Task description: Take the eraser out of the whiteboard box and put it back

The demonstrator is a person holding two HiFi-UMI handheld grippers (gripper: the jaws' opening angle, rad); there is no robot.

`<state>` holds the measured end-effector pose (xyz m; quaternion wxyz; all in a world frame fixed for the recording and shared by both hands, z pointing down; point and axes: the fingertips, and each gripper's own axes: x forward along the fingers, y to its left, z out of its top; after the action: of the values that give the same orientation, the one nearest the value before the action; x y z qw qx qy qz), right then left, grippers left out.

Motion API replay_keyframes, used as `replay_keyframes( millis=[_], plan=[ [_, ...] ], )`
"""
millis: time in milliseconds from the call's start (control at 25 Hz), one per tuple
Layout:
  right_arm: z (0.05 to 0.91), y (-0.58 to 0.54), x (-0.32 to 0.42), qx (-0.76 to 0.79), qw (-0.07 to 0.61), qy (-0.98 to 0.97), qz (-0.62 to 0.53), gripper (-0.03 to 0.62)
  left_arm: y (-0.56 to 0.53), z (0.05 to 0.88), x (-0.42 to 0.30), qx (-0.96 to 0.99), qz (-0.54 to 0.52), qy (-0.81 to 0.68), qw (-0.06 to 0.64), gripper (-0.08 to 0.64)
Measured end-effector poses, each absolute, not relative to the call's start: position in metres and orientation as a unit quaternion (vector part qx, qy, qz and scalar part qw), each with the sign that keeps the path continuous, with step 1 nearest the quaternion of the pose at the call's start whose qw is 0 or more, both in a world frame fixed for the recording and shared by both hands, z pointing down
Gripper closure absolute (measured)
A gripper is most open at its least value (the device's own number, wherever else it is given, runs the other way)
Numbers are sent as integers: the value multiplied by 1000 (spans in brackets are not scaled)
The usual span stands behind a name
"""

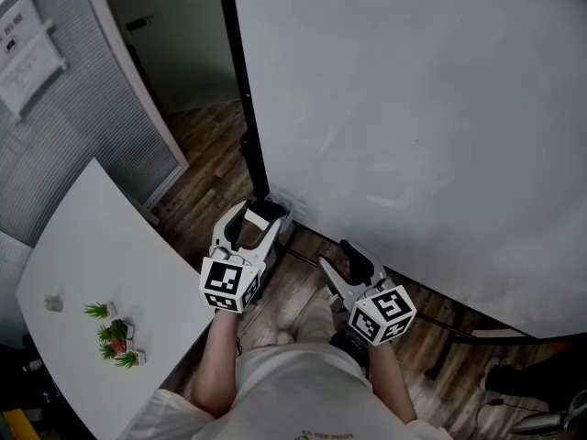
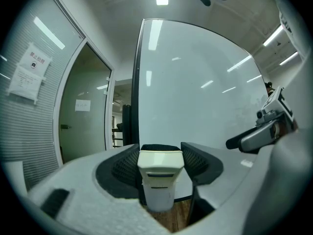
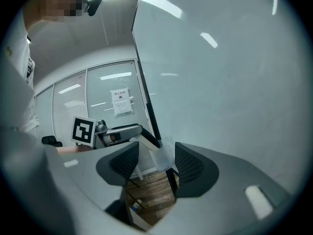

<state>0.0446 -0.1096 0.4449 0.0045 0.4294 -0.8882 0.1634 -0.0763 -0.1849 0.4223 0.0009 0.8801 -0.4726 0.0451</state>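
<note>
Before whiteboard (image 1: 413, 108), left claw (image 2: 160, 154) clamps the eraser (image 2: 159, 180); right claw (image 3: 155, 163) gapes empty.

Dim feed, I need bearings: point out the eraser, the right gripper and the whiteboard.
eraser (image 2: 160, 180), left gripper view, its cream front face.
right gripper (image 1: 332, 253), head view, midway between its fingertips.
whiteboard (image 1: 413, 108), head view, bare white surface.
</note>
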Motion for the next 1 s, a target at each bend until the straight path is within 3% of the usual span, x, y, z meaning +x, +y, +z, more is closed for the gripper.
replay_keyframes(
  millis=[1000],
  plan=[
    [441, -107, 30, 429, 5, -890, 155, 359, -171, 403, -84, 887, 28, -462, -11, 296]
  ],
)
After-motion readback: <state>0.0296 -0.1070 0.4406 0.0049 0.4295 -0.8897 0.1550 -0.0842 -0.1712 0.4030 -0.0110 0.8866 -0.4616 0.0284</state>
